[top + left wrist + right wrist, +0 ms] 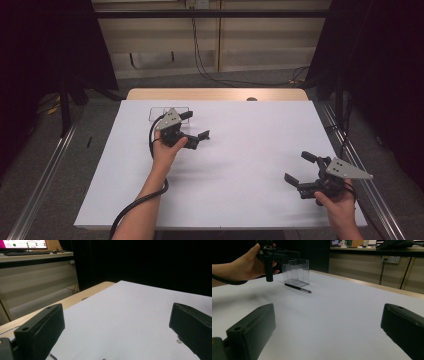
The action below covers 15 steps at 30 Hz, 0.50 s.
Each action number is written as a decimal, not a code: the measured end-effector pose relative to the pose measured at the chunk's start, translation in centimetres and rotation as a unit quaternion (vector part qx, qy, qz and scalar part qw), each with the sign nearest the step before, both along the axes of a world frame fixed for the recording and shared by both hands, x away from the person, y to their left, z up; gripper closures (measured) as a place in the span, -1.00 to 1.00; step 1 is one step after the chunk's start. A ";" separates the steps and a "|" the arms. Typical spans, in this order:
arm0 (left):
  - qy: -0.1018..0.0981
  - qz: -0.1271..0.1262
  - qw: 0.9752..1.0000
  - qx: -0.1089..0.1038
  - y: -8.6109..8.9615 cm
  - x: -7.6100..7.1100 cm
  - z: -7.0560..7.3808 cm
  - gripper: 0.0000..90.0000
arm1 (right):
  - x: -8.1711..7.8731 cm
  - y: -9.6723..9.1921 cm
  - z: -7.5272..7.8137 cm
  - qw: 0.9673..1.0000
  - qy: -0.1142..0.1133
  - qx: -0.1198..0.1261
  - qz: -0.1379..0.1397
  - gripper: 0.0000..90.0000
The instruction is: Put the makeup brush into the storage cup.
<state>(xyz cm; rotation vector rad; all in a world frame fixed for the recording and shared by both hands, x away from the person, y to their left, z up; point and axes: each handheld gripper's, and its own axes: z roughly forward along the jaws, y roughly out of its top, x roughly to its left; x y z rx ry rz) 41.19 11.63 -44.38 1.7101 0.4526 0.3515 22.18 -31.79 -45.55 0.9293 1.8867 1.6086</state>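
My left gripper (194,125) hangs in the upper left of the high view over the white table (240,165), jaws spread wide and holding nothing. Just behind it stands a clear plastic box (295,272), and a black pen (297,288) lies on the table at the box's foot, seen in the right gripper view. My right gripper (299,167) sits at the lower right, jaws also wide apart and empty.

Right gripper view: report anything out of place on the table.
A black pen lies flat on the white table just in front of the clear plastic holder, outside it rather than in it. Nothing looks spilled or damaged.
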 end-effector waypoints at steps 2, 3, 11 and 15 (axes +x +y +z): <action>0.000 -0.002 1.000 0.001 -0.1 0.1 0.0 -1.00 | 0.0 0.0 0.0 1.000 0.000 0.000 0.000 -1.00; 0.002 -0.003 1.000 0.001 -0.2 0.2 0.0 -1.00 | 0.0 0.0 0.0 1.000 0.000 0.001 0.000 -1.00; 0.005 -0.007 1.000 0.012 -0.7 0.6 0.0 -1.00 | 0.0 0.0 0.0 1.000 0.000 -0.001 0.001 -1.00; 0.009 -0.010 1.000 0.025 -0.9 0.7 0.0 -1.00 | 0.0 0.0 0.0 1.000 0.000 -0.002 0.001 -1.00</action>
